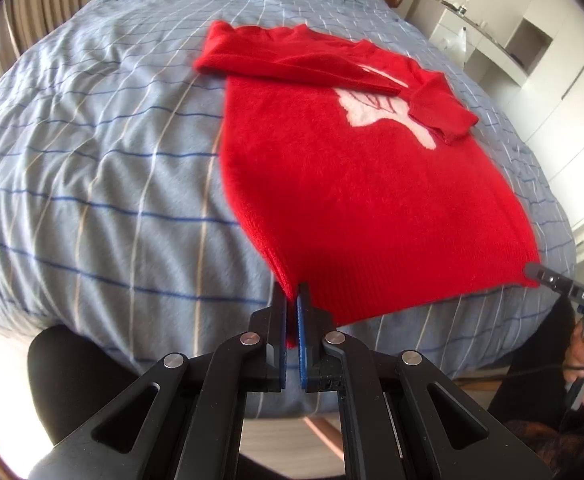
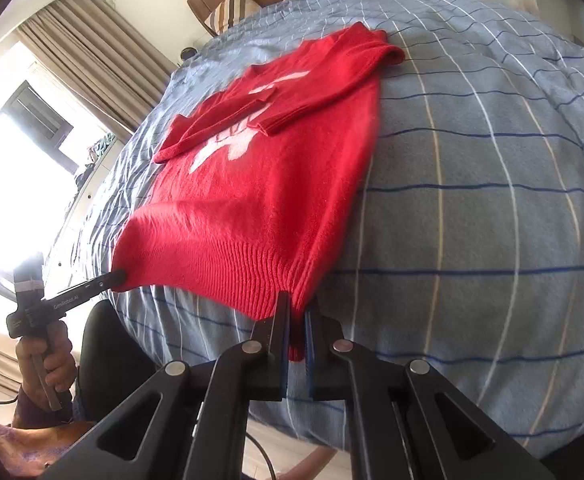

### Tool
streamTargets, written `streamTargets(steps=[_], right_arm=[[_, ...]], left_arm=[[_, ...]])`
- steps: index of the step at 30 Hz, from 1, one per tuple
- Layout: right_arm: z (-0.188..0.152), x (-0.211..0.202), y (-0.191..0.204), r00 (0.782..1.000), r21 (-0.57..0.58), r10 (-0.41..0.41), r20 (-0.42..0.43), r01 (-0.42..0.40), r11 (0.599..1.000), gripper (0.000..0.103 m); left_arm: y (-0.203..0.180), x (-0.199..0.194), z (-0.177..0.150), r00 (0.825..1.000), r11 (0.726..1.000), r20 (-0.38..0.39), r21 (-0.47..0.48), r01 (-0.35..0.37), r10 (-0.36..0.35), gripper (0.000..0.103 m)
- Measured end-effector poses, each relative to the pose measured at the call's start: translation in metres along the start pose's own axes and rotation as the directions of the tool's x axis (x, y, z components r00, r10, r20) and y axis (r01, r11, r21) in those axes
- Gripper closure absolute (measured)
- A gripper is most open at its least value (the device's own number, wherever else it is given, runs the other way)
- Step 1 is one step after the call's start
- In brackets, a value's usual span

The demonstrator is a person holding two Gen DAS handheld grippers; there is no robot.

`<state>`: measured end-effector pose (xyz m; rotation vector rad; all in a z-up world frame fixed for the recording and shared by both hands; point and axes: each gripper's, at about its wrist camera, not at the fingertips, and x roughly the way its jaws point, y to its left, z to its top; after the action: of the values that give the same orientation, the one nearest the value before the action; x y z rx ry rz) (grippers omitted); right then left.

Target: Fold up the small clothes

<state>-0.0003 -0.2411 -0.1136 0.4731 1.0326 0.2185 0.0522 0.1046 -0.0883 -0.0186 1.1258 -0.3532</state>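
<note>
**Hem corners pinched, ready for the fold**

Spread across a bed (image 1: 91, 184) under a blue-grey checked cover, lying face up: a red sweater (image 1: 352, 184) with a white motif on the chest, neck toward the headboard, ribbed hem toward the near edge. Both sleeves (image 2: 283, 96) already lying crossed over the chest, so only the body length seemingly remaining to be halved.

Gripping the two hem corners, one per side. Left tongs (image 1: 292, 300) closed tight on the hem's left corner, red knit squeezed between the blue pads. Right tongs (image 2: 298, 312) likewise clamped on the right corner, a tuft of ribbing poking out below the jaws. Each seen from the other's camera as a black tip biting the far corner.

Holding the corners slightly off the cover, the hem stretching taut between them and sagging a little in the middle. Probably keeping the edge straight this way, so the bottom half travels as one flat panel rather than bunching.

Judging the next step: carrying both corners together up and forward toward the neckline, laying hem over shoulders. Risk lying in uneven travel, skewing the fold or dragging the crossed sleeves out of place.
</note>
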Motion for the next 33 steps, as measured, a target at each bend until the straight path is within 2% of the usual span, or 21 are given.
streamTargets(steps=[3,8,13,17,19,20,21,22,23,25,27,29,31,33], right_arm=[[-0.011,-0.003,-0.006,0.999,0.032,-0.02,-0.038,0.021,0.999,0.099],[-0.018,0.029,-0.024,0.993,0.064,-0.084,-0.08,0.089,0.994,0.099],[-0.019,0.042,-0.032,0.991,0.071,-0.113,-0.074,0.118,0.99,0.099],[-0.021,0.043,-0.023,0.986,0.02,-0.156,-0.064,0.158,0.987,0.099],[-0.02,0.043,-0.02,0.984,-0.001,-0.169,-0.063,0.17,0.986,0.098],[-0.02,0.041,-0.019,0.985,0.002,-0.16,-0.065,0.161,0.987,0.09],[-0.022,0.038,-0.021,0.985,0.006,-0.154,-0.073,0.155,0.988,0.084],[-0.021,0.035,-0.021,0.984,0.003,-0.153,-0.087,0.154,0.988,0.072],[-0.021,0.03,-0.02,0.982,-0.012,-0.161,-0.098,0.16,0.987,0.065],[-0.019,0.013,-0.02,0.972,-0.078,-0.221,-0.08,0.215,0.973,0.064],[-0.008,-0.006,-0.014,0.942,-0.188,-0.336,-0.011,0.328,0.926,0.061],[0.012,-0.019,-0.003,0.915,-0.292,-0.397,0.077,0.401,0.868,0.054],[0.039,-0.02,0.016,0.916,-0.383,-0.378,0.136,0.401,0.832,0.054],[0.066,-0.009,0.041,0.934,-0.475,-0.308,0.181,0.357,0.804,0.053]], left_arm=[[0.006,0.004,-0.013,0.999,1.0,-0.042,-0.004,-0.012,0.012,0.101],[0.004,0.045,-0.014,0.992,0.996,-0.094,-0.021,-0.088,0.086,0.101],[0.001,0.066,-0.012,0.986,0.99,-0.104,-0.043,-0.133,0.129,0.101],[-0.006,0.07,-0.013,0.983,0.986,-0.092,-0.035,-0.165,0.161,0.1],[-0.011,0.069,-0.014,0.98,0.982,-0.084,-0.03,-0.184,0.181,0.093],[-0.012,0.067,-0.015,0.979,0.982,-0.082,-0.031,-0.188,0.185,0.091],[-0.015,0.062,-0.018,0.979,0.982,-0.083,-0.032,-0.188,0.185,0.082],[-0.015,0.056,-0.02,0.978,0.98,-0.084,-0.031,-0.195,0.192,0.066],[-0.015,0.049,-0.023,0.975,0.978,-0.082,-0.026,-0.209,0.207,0.06],[-0.012,0.029,-0.027,0.968,0.968,-0.048,-0.015,-0.249,0.248,0.056],[-0.011,0.008,-0.026,0.954,0.954,0.005,-0.021,-0.299,0.299,0.055],[-0.009,-0.009,-0.02,0.939,0.942,0.079,-0.051,-0.33,0.334,0.052],[-0.007,-0.019,-0.007,0.918,0.935,0.175,-0.092,-0.344,0.355,0.043],[-0.003,-0.023,0.004,0.891,0.929,0.266,-0.133,-0.345,0.369,0.037]])
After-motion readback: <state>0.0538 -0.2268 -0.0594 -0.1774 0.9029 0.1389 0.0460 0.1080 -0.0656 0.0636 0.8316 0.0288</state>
